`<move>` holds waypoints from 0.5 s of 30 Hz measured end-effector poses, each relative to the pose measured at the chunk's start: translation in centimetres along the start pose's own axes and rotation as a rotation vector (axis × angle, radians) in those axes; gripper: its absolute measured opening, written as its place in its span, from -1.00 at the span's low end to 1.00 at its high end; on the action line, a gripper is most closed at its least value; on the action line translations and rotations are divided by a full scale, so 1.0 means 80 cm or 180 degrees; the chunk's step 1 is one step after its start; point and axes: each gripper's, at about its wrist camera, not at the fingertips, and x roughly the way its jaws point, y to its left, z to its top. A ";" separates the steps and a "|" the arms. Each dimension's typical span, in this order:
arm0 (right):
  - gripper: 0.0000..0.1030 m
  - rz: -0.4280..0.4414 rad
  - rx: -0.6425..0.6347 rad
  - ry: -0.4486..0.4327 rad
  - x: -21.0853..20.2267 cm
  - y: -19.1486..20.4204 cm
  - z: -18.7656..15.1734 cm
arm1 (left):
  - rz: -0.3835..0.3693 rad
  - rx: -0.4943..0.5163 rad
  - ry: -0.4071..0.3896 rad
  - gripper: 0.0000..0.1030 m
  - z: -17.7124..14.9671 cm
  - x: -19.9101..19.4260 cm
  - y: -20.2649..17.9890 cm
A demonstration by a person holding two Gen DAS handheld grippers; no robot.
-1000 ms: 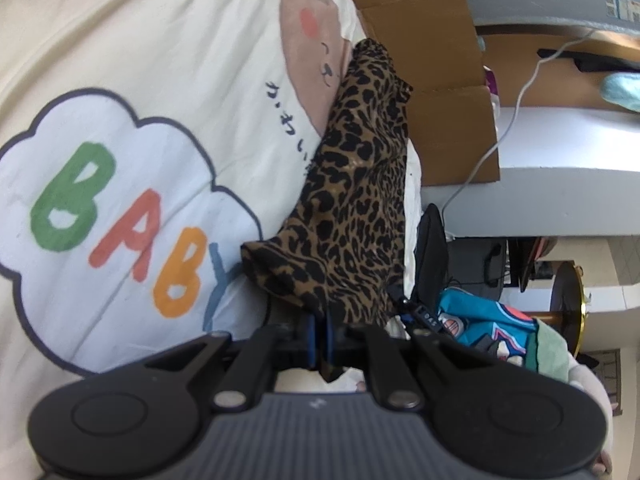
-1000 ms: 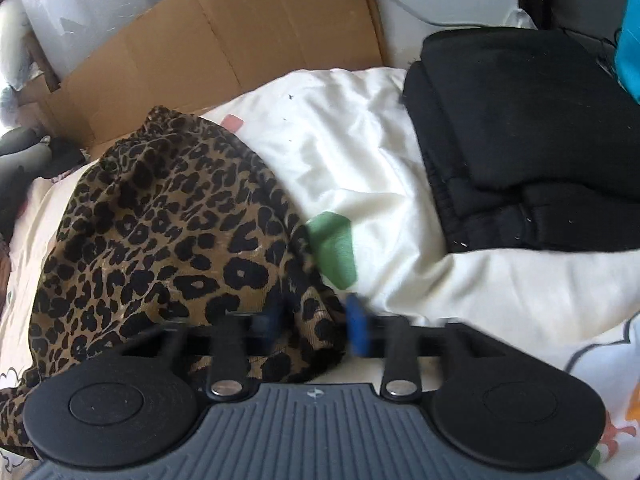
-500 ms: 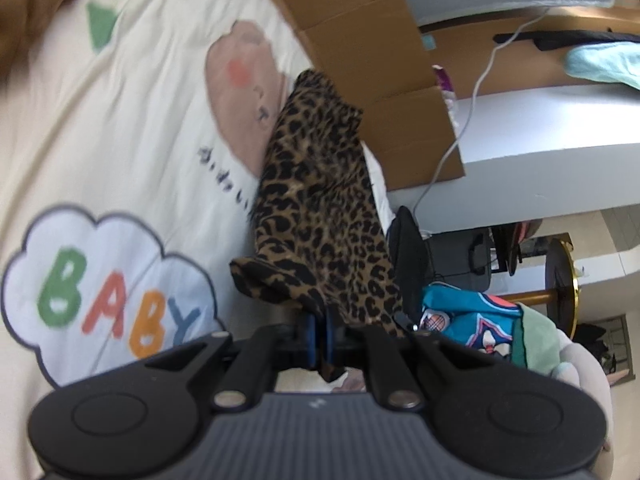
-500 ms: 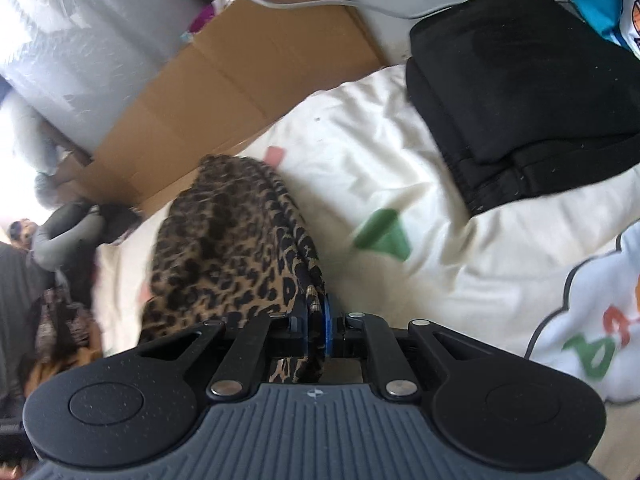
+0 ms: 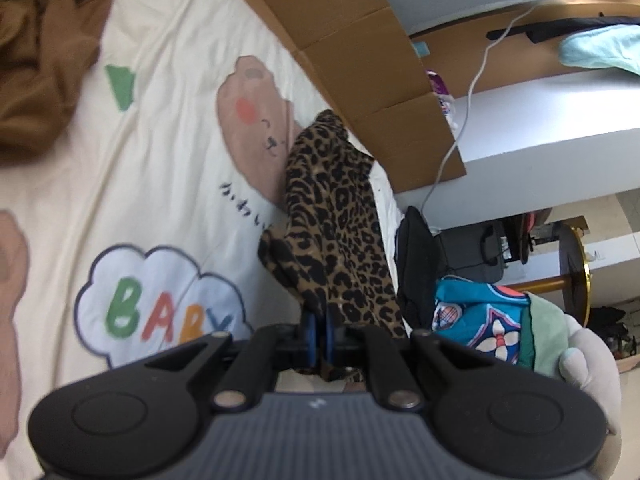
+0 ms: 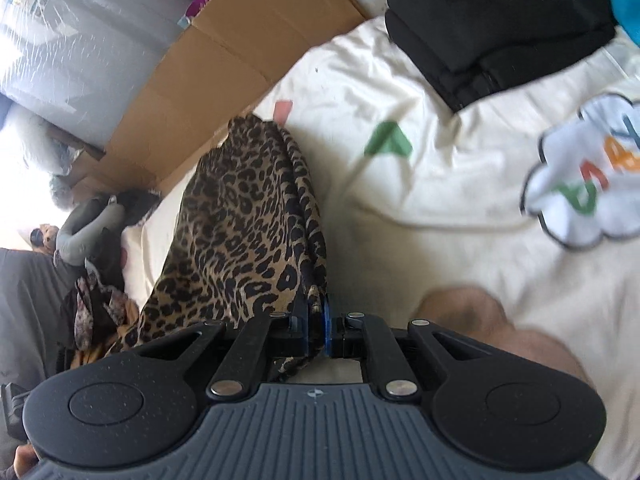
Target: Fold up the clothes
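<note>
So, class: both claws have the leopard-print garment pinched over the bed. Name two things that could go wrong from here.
1. Each claw, left and right, pinches only an edge of the leopard-print garment, so the fabric may slip free.
2. The garment hangs bunched in folds, so laying it on the cream blanket could trap creases.

The leopard-print garment [image 5: 336,232] is thin, soft cloth with a faint sheen, hanging in loose folds. The cream bedsheet [image 5: 168,168] under it is matt cotton-like cloth, lightly creased, with flat printed pictures. At the far side the cardboard [image 5: 360,52] is plain brown, matt and creased. The folded black clothes [image 6: 492,24] at the far right look thick, matt and lint-flecked. The left gripper [image 5: 319,330] and right gripper [image 6: 316,326] have matt black plastic bodies, ribbed grey housings, shiny metal rivets and blue pads.
</note>
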 end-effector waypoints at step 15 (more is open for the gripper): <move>-0.91 -0.0123 0.0096 0.0342 -0.054 -0.022 -0.059 | 0.0042 -0.0200 0.0207 -0.91 -0.041 -0.048 0.013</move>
